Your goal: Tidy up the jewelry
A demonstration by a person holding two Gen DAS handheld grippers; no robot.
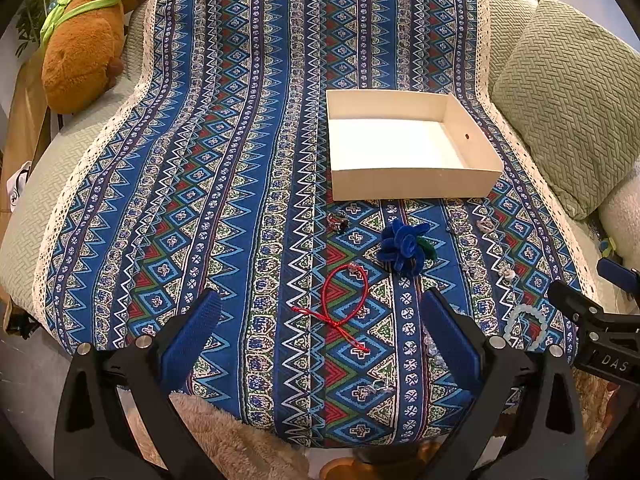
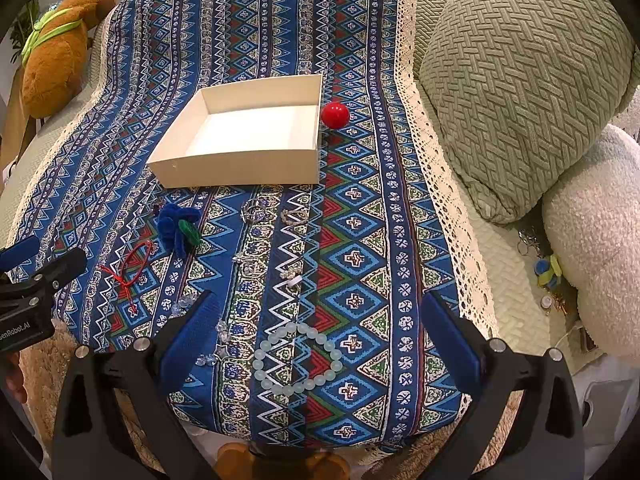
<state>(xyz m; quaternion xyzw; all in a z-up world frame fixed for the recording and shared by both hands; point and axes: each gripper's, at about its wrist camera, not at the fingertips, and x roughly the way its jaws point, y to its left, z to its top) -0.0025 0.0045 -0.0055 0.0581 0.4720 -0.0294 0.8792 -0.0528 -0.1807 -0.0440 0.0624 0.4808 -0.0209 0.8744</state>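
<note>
An empty cream box (image 1: 404,144) (image 2: 244,136) sits on the blue patterned cloth. A red string bracelet (image 1: 344,300) (image 2: 132,268) lies in front of my open left gripper (image 1: 320,304). A pale bead bracelet (image 2: 298,358) (image 1: 524,326) lies between the fingers of my open right gripper (image 2: 320,304). A blue fabric flower (image 1: 404,246) (image 2: 178,226), clear crystal pieces (image 2: 256,210) and small rings (image 2: 292,274) lie scattered in front of the box.
A red ball (image 2: 335,115) rests beside the box's right side. A brown plush toy (image 1: 88,32) sits at far left. A green pillow (image 2: 520,88) and white fluffy cushion (image 2: 592,240) lie at right, with small trinkets (image 2: 548,272) between them.
</note>
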